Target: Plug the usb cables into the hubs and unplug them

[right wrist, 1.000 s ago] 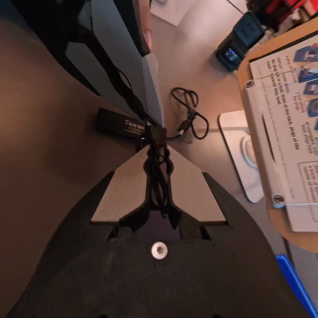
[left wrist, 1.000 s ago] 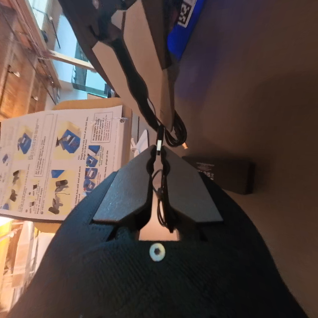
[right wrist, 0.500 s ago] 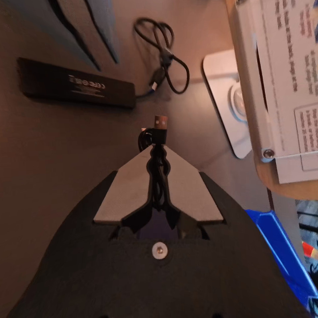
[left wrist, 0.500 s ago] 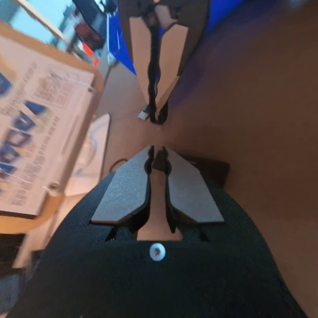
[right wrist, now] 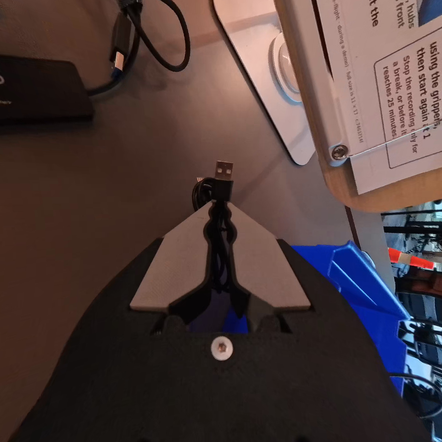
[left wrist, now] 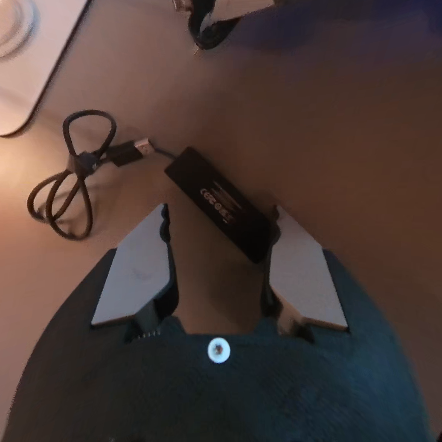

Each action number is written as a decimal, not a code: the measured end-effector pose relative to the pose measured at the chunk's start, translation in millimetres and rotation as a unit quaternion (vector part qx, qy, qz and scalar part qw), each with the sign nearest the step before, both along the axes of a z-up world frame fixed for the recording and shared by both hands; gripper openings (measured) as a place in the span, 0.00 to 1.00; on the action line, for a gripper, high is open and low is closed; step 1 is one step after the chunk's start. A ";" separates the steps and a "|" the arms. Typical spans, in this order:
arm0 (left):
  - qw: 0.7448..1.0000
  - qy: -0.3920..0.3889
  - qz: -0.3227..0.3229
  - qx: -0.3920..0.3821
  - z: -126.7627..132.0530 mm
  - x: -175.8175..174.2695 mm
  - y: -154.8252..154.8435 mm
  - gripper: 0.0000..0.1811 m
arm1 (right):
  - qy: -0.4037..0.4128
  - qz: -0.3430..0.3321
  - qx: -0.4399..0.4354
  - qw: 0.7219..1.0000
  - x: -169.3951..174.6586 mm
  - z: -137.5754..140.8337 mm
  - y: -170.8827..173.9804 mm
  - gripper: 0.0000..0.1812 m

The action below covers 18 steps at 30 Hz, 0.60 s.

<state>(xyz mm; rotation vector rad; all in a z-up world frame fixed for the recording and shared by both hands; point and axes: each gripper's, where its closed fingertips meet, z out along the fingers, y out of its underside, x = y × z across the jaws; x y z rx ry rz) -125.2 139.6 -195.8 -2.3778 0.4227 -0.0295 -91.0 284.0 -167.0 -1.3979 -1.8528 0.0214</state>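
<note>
A dim brown tabletop (left wrist: 311, 119) carries a black hub (left wrist: 220, 203) lying on a slant. The left gripper (left wrist: 221, 215) has its fingers spread wide, with the hub's near end between them against the right finger. At ten o'clock from the hub lies its bundled cord (left wrist: 71, 174). The right gripper (right wrist: 220, 203) is pressed tight on a coiled black usb cable (right wrist: 221, 186), plug pointing to twelve o'clock. A blue bin (right wrist: 358, 282) sits at four o'clock.

Past my work I see a blue bin (right wrist: 354, 275) at the grey bench (right wrist: 143, 179) edge, a white stand base (right wrist: 258, 79) (rounded corners), and a printed instruction sheet (right wrist: 394, 100) on a wooden board (right wrist: 339, 191).
</note>
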 end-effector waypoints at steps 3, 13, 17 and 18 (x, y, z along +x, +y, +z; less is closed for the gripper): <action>1.000 -0.022 -0.003 0.008 -2.8 15.4 -12.8 0.55 | 0.009 0.004 -0.004 1.000 -1.2 4.6 -3.7 0.02; 0.998 -0.052 0.028 0.017 -1.7 -1.4 -17.6 0.23 | 0.000 0.000 -0.033 0.999 -4.8 -3.3 -17.5 0.02; 0.997 -0.077 0.021 0.015 8.7 -18.8 -14.5 0.22 | -0.031 0.034 -0.065 0.997 -5.5 -19.5 -31.6 0.02; 0.995 -0.097 0.019 0.016 13.7 -20.7 -13.6 0.22 | -0.031 0.033 -0.056 0.997 -5.6 -19.5 -29.8 0.02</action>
